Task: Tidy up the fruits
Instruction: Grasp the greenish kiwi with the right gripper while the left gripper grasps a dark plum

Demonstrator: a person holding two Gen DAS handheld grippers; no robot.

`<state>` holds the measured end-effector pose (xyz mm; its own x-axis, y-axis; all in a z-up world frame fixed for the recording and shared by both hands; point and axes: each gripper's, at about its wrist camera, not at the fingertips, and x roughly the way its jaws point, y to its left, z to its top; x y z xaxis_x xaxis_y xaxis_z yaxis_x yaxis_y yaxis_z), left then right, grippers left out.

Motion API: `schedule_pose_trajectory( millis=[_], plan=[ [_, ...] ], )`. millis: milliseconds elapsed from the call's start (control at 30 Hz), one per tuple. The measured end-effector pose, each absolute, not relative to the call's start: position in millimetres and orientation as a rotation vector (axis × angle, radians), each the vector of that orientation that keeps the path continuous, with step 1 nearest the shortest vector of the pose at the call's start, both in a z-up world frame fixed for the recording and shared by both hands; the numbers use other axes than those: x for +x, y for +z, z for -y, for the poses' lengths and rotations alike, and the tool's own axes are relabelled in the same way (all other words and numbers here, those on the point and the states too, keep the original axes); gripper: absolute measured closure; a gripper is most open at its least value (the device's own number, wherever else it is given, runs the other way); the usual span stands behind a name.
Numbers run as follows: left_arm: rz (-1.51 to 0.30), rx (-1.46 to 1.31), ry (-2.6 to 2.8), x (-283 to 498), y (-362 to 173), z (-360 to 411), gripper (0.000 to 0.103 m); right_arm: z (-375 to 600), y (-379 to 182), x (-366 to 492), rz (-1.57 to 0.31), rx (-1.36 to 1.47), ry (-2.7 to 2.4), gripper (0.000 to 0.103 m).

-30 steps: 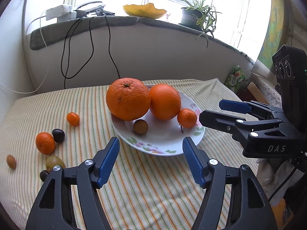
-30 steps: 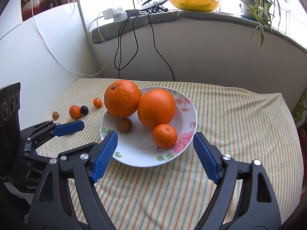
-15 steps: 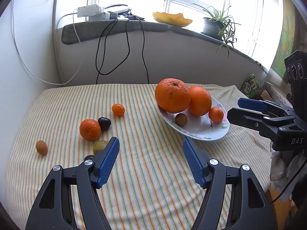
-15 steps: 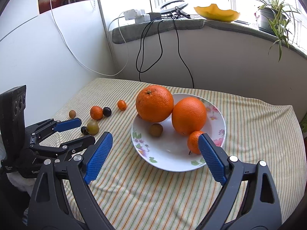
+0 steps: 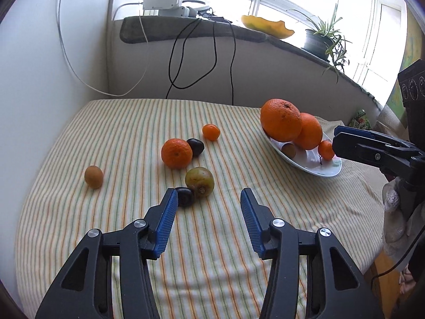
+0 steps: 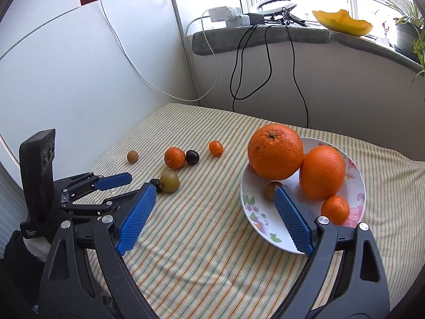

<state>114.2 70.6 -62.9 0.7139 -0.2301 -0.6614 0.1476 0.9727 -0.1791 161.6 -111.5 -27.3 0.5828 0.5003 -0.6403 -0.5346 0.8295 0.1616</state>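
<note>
**Desk:** What's in frame?

**Photographer:** The left gripper [image 5: 207,199], jaws spread wide and empty, hangs low at the bottom centre of its own view over a striped tablecloth [image 5: 119,122]. Loose fruit lies mid-frame: a greenish fruit [image 5: 199,178] touching a dark plum [image 5: 185,196] just off the left fingertip, a mandarin [image 5: 176,153] above them touching a second dark plum [image 5: 195,146], a small orange fruit [image 5: 211,132] higher up, and a brown fruit [image 5: 93,176] apart at the left.

**Desk:** And the plate?

**Photographer:** The floral plate [image 6: 261,219], right of centre in the right wrist view, holds a large orange [image 6: 275,151], a second orange [image 6: 322,172], a small mandarin [image 6: 335,210] and a brown fruit [image 6: 273,189]. The right gripper [image 6: 212,190] is also wide and empty, its right finger over the plate's near edge.

**Desk:** Risks?

**Photographer:** Likely three. The greenish fruit and plum touch, so closing on one could send the other rolling across the cloth. Every piece is round, so an off-centre pinch could squirt it out of the jaws. The big orange also seems to overhang the plate's far-left rim; dropping more fruit against it, or bumping the plate with the right finger, could tip it off.
</note>
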Motion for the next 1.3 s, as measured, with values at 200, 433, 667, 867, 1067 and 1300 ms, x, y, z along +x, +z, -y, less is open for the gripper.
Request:
schedule_pose_trajectory(
  millis=[200,433,667,867,1067,1300],
  plan=[
    [-0.768,-0.129,-0.214,117.8,-71.1,-79.0,0.064,91.6,-34.4,173.2,-0.793,0.007,0.675,0.021],
    [-0.794,-0.12,-0.216,124.3,-80.3,-83.3,0.068,63.3,-48.9,189.3,-0.876,0.032,0.719,0.042],
    [-0.817,-0.113,-0.221,131.5,-86.5,-84.6,0.072,36.5,-71.1,207.5,-0.975,0.063,0.752,0.051],
    [-0.831,-0.126,-0.218,137.4,-89.9,-86.6,0.072,27.8,-85.3,221.6,-1.03,0.106,0.756,0.053],
    [-0.85,-0.118,-0.219,142.7,-93.4,-86.1,0.072,20.1,-96.8,229.7,-1.069,0.121,0.764,0.053],
    [-0.855,-0.132,-0.221,145.8,-96.3,-87.8,0.076,9.9,-106.0,238.4,-1.091,0.123,0.769,0.057]
  ],
)
